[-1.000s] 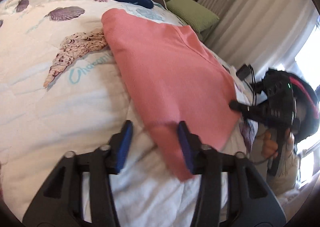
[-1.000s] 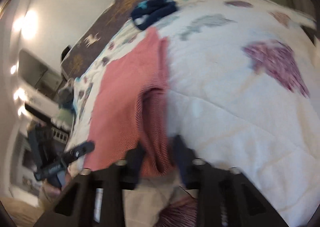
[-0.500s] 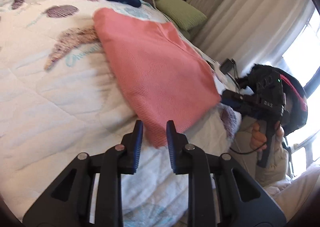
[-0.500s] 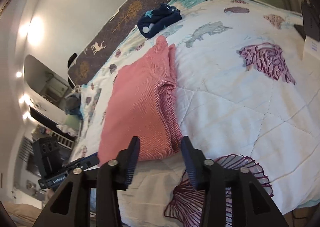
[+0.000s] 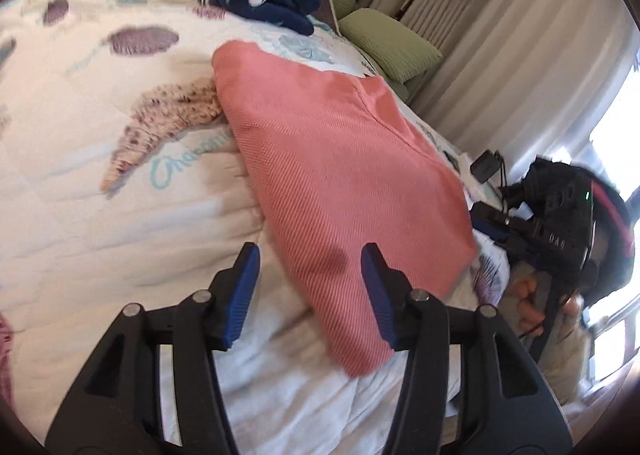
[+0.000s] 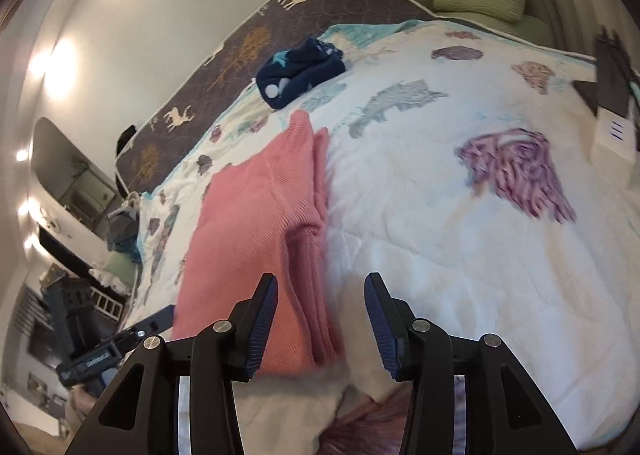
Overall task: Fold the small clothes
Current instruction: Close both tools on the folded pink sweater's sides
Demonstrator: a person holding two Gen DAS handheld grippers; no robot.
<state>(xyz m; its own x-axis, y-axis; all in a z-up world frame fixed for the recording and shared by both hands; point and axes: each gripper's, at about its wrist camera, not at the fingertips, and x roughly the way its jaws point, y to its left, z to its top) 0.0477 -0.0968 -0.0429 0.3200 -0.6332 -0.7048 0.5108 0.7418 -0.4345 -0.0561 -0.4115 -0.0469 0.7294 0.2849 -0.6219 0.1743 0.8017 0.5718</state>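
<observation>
Folding the pink garment [image 5: 340, 191] again looks like the step in hand, and it lies partly folded on the seashell quilt [image 5: 80, 215] near the bed's near edge, with a dark blue garment [image 5: 264, 3] bundled well apart from it toward the far side. The left gripper [image 5: 308, 287] has just been opening and its jaws stand apart around the near left corner of the pink cloth, pads not pressing on it; the right gripper [image 6: 320, 315] has also been opening and stands about half wide over the near right corner, where the doubled edge [image 6: 316, 239] runs away from it, again gripping nothing. To do this well, I would pinch each near corner through every layer, especially on the right, close both together, lift only enough to clear the quilt, then carry the near edge evenly to the far edge so the fold lands square and the quilt is not dragged up
</observation>
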